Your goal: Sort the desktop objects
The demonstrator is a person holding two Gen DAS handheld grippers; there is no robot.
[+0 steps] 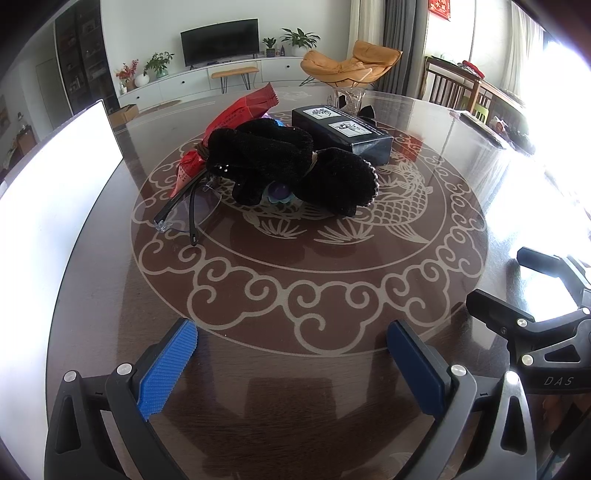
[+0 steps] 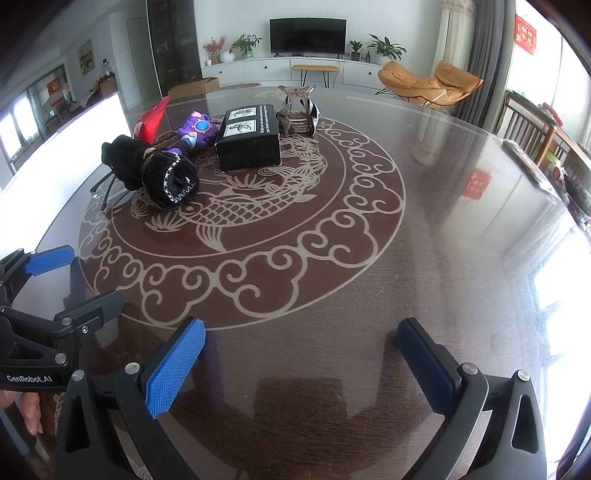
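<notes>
Black gloves, red packet, perhaps purple toy.

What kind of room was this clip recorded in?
Most likely a home living room with a dining area: a TV on a low white cabinet with potted plants, an orange lounge chair, and a glass-topped table holding the clutter.

The right gripper reads "DAS", the left gripper "GenRobot.AI".
</notes>
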